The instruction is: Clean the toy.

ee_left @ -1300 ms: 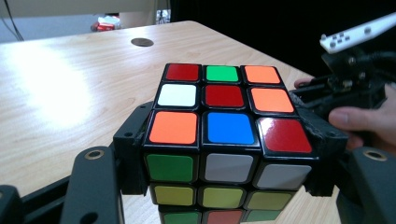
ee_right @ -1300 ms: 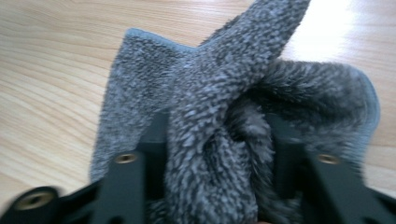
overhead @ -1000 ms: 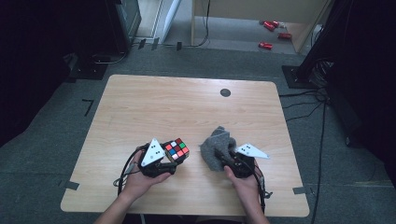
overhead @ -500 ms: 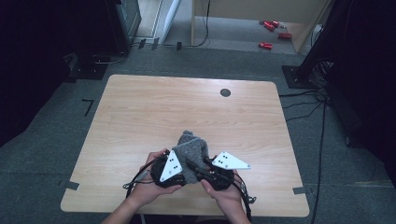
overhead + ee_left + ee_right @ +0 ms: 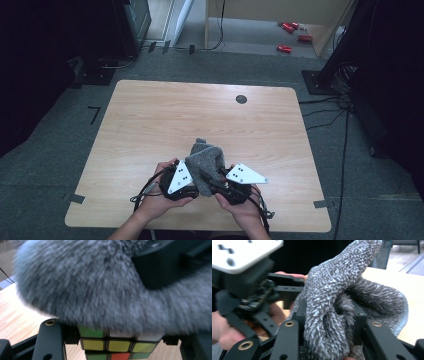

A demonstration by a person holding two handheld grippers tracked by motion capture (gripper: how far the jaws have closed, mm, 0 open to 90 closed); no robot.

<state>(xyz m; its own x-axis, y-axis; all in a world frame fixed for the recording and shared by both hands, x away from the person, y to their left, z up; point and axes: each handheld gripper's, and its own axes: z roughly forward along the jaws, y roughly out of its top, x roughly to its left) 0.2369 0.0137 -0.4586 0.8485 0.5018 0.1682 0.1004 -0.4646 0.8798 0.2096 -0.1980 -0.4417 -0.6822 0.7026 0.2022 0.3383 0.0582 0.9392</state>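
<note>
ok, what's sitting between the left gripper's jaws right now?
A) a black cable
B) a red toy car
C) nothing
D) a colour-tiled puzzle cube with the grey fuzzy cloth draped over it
D: the left gripper view shows the cube with green, yellow and orange tiles held between the jaws, and the grey fuzzy cloth lying over its top.

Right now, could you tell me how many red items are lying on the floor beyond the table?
3 red items: two close together on the floor near the cabinet, one slightly nearer the table. Others may be hidden.
</note>
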